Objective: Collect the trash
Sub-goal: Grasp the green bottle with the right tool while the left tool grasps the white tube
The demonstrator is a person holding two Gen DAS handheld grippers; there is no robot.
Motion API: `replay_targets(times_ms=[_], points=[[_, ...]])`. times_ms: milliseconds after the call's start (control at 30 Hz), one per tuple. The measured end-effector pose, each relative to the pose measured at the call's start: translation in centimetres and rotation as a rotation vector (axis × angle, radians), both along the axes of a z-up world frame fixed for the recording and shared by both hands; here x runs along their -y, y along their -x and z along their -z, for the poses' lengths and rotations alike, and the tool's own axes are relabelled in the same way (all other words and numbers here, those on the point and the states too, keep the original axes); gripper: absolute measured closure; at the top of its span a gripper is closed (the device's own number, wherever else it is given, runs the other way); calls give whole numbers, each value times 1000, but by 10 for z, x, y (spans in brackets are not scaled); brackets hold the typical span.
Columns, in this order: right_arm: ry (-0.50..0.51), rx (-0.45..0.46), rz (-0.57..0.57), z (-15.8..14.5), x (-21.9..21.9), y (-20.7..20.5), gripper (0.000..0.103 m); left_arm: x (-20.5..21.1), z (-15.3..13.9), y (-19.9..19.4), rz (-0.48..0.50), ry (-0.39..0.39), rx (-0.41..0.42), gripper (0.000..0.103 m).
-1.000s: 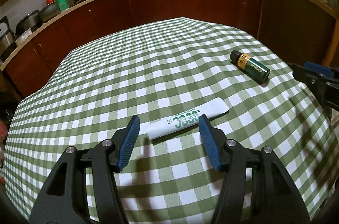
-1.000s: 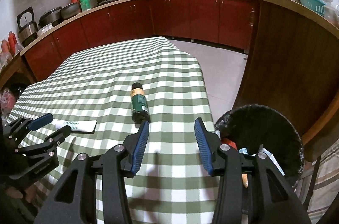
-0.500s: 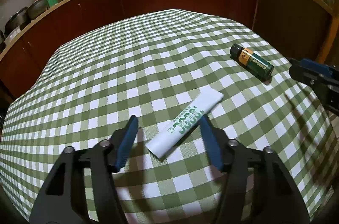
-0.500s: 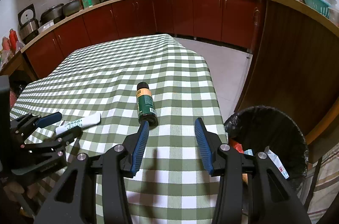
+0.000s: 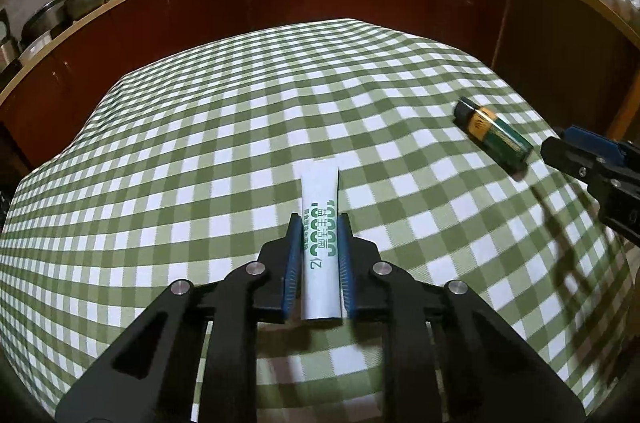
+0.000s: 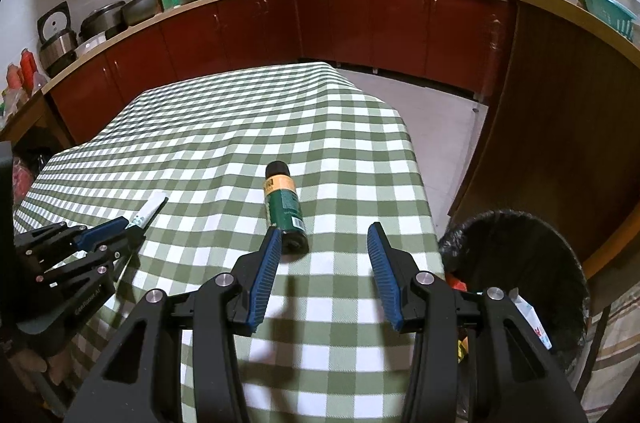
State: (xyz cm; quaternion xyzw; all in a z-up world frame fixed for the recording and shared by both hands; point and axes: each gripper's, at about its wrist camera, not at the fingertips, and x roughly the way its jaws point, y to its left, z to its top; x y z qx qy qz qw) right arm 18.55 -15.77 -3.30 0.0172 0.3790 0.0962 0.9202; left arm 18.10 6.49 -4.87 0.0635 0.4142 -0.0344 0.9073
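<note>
Left gripper [image 5: 319, 223]: low over the table, pointing forward along it; its two blue pads are clamped on either side of the white tube [image 5: 321, 223], which runs lengthwise between them.
White tube: lies along the gripper's axis, its flat far end sticking out past the fingertips over the checked tablecloth [image 5: 240, 127]; whether it is lifted off the cloth cannot be told.
Right gripper [image 6: 323, 241]: held above the near right part of the table, level and facing forward, jaws spread wide with nothing between them.
Green bottle [image 6: 285, 207]: on its side on the cloth, black cap away from the right gripper, its base just beside the left pad [image 6: 264, 271].
Bin [image 6: 520, 263]: black-lined, beside the table's right edge, with scraps inside.
</note>
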Motion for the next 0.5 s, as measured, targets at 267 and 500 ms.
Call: replay_targets(times_ms=[267, 500], points=[[-3, -17, -34, 1, -17, -19, 58, -18, -2, -8, -63, 20, -1, 87], [23, -48, -59, 8, -33, -35, 58, -29, -2, -9, -95, 26, 1, 87]])
